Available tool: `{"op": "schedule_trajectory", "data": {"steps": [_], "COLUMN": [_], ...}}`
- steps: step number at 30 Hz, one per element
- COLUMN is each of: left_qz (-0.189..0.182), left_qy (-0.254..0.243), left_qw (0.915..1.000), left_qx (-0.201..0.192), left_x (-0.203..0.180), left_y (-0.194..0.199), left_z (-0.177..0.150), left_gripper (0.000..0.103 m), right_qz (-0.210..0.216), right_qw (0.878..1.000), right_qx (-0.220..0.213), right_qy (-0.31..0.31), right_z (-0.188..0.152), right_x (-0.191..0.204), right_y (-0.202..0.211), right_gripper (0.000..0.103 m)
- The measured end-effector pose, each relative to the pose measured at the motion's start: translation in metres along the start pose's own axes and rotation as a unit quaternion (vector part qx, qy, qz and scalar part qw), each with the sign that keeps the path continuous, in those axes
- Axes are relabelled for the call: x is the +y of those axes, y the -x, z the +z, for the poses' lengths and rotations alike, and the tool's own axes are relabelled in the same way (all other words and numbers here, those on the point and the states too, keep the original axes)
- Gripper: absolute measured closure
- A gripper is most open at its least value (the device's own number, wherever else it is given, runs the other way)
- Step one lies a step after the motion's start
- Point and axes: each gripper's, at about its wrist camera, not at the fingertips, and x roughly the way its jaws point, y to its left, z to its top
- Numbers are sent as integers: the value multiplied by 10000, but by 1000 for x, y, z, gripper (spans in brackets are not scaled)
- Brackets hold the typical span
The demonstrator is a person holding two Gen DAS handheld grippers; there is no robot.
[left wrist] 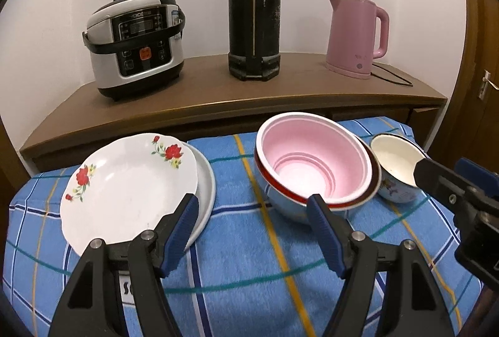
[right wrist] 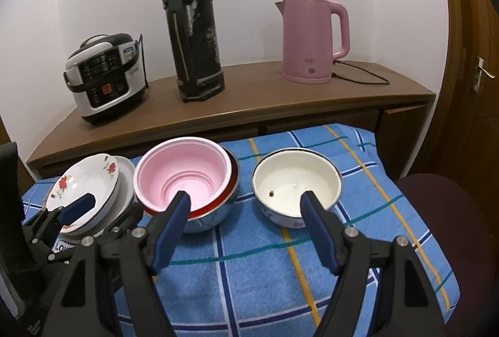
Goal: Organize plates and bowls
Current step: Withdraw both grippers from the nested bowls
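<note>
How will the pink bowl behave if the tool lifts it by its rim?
The pink bowl looks like thin plastic with stepped walls, so it is probably light and may flex when pinched. It sits loosely nested in the red-rimmed bowl, so it should lift out alone. Its smooth rim could slip.

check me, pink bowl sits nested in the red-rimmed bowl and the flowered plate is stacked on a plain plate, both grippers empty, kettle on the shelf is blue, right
Only the colour is wrong: the kettle is pink, as the right wrist view shows. The rest holds.
</note>
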Motion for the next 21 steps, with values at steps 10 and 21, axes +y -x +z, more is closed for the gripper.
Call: {"op": "schedule_trajectory", "data": {"steps": [10, 21], "left_qz": [129, 316], "left_qy": [-60, -204], "left_qw": [9998, 9992], "left_qx": [-118, -117], "left_x": [-5, -19], "left_y": [20, 39], "left_z": [-3, -8], "left_gripper": [29, 29], "right_qz": [66, 136], "right_qw": [9999, 9997], "right_qx": [-46, -136], "right_qy": [-84, -174], "right_z": [-6, -14], "right_x": [-8, -22], "right_y": [16, 35], "right_gripper": [29, 29]}}
